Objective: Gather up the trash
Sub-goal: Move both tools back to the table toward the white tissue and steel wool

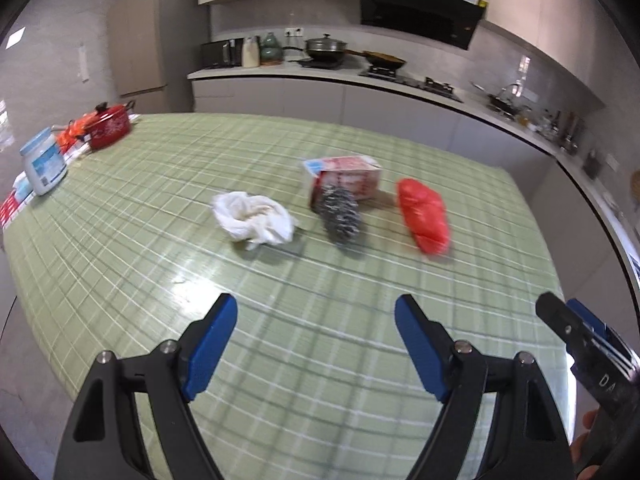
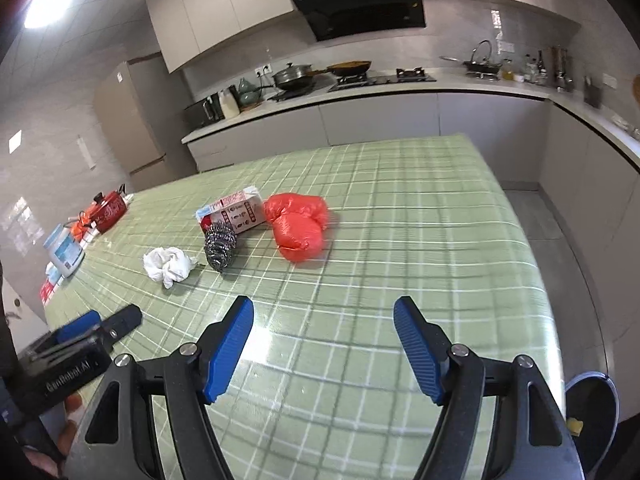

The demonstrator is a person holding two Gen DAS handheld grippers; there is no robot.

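Observation:
On the green checked table [image 1: 160,208] lie a crumpled white tissue [image 1: 254,218], a steel wool scrubber [image 1: 339,213], a red and white carton [image 1: 345,178] on its side and a crumpled red plastic bag [image 1: 425,216]. They also show in the right wrist view: the tissue [image 2: 170,265], the scrubber [image 2: 219,246], the carton [image 2: 234,213] and the red bag [image 2: 298,226]. My left gripper [image 1: 316,316] is open and empty, short of the trash. My right gripper [image 2: 324,320] is open and empty over the near table. A dark bin [image 2: 592,420] stands beyond the table's right edge.
A red pot [image 1: 108,125], a white jar [image 1: 44,162] and small packets stand along the table's far left edge. A kitchen counter [image 1: 320,74] with pans and a stove runs behind. The other gripper shows at each view's side.

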